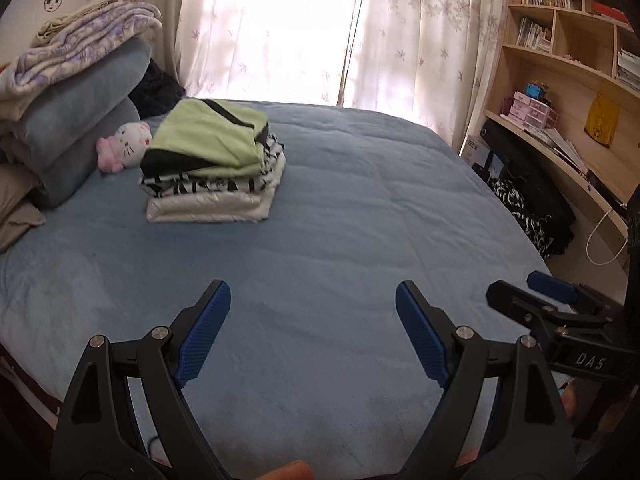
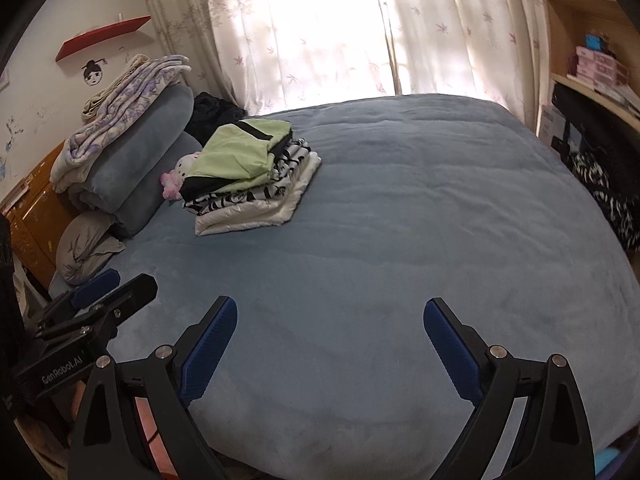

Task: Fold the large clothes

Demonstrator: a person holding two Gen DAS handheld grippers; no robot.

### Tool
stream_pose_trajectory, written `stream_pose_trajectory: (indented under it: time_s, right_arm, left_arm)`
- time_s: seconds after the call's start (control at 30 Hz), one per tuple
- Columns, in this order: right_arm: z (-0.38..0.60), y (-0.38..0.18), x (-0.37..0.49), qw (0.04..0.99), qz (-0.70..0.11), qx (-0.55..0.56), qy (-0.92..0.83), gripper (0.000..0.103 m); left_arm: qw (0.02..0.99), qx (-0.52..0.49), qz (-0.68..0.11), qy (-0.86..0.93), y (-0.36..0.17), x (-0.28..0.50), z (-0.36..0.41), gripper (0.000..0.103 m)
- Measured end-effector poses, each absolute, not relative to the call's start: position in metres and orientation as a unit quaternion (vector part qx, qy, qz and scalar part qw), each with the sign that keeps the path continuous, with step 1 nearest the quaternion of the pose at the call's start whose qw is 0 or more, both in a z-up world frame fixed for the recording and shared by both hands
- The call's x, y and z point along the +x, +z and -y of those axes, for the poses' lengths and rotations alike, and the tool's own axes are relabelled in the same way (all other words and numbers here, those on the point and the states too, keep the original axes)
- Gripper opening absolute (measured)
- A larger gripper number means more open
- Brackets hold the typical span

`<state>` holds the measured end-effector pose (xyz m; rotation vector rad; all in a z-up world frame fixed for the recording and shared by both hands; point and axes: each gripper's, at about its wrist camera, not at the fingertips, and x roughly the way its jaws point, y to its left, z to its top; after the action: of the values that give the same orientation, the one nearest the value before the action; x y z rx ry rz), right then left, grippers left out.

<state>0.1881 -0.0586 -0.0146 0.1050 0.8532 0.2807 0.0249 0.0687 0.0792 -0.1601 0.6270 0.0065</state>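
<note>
A stack of folded clothes (image 1: 212, 168) lies on the blue bed (image 1: 340, 240) at the far left: a light green and black garment on top, a black-and-white patterned one under it, a white one at the bottom. The stack also shows in the right wrist view (image 2: 252, 180). My left gripper (image 1: 312, 300) is open and empty over the bed's near edge. My right gripper (image 2: 330, 316) is open and empty beside it. Each gripper shows in the other's view, the right one (image 1: 532, 292) at right, the left one (image 2: 116, 284) at left.
Rolled blue bedding and folded blankets (image 1: 76, 92) pile at the head of the bed, with a white and pink plush cat (image 1: 124, 146). Curtains (image 1: 320, 32) hang behind the bed. A wooden shelf and desk (image 1: 568, 80) stand at right, with black-and-white clothing (image 1: 524, 212) hanging beside them.
</note>
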Motion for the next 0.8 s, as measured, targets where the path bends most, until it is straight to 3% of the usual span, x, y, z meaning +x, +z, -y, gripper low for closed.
stream_pose_trajectory:
  time_s: [0.43, 0.8]
  right_arm:
    - [0.098, -0.091, 0.136, 0.890, -0.440, 0.083, 0.086, 0.099]
    - [0.095, -0.105, 0.157, 0.889, -0.446, 0.071, 0.080, 0.099]
  left_arm:
    - [0.940, -0.054, -0.337, 0.029, 0.006, 0.025, -0.041, 0.083]
    - [0.928, -0.052, -0.367, 0.033, -0.011, 0.045, -0.048, 0.083]
